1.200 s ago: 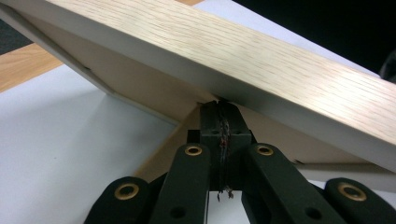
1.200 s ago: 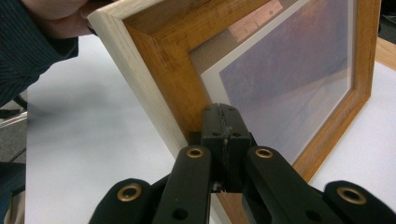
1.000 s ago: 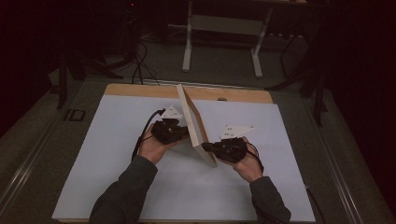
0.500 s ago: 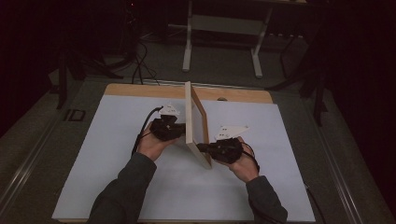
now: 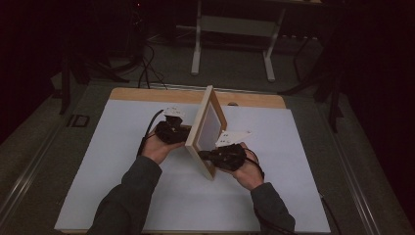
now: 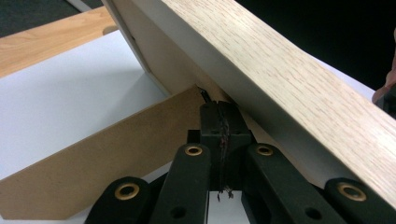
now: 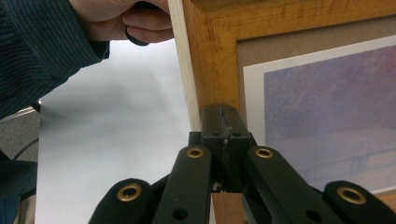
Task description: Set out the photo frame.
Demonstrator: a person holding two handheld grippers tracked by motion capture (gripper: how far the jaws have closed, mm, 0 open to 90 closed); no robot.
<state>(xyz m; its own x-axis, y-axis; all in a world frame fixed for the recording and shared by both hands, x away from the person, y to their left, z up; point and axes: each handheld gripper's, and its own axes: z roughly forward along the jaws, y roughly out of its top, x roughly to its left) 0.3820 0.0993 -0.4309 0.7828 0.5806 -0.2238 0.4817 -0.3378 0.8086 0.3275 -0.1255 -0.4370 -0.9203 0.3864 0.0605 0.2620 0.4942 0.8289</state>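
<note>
Two claws at work on one picture frame (image 5: 201, 128). Stands on its lower edge on the white bench (image 5: 98, 166), middle of the high view, leaning with its top toward the upper centre.

Left claw (image 5: 178, 132), just left of the picture frame in the high view: jaws pressed together, nothing seen between them. In the left gripper view, tips of the left claw (image 6: 219, 109) tucked into the corner where the brown prop leg (image 6: 93, 158) meets the back of the picture frame (image 6: 289, 88). Prop leg swung out from the back, its lower edge on or near the white sheet; cannot tell which.

Right claw (image 5: 210, 155), lower centre of the high view: likewise closed, gripping nothing that shows. In the right gripper view, tips of the right claw (image 7: 223, 116) pressed against the wooden border of the picture frame (image 7: 210, 56), beside the purple print (image 7: 327, 116). Left hand (image 7: 126, 18) and dark sleeve (image 7: 42, 51) at upper left, beyond the far edge.

Probably the standing-up step: picture frame braced front and back, prop leg partly opened.

Next move, by this reading: nudge the prop leg out to its full spread, tip the picture frame back until the weight settles on the leg, then ease both claws away slowly. Risk of a topple if one side lets go first.
</note>
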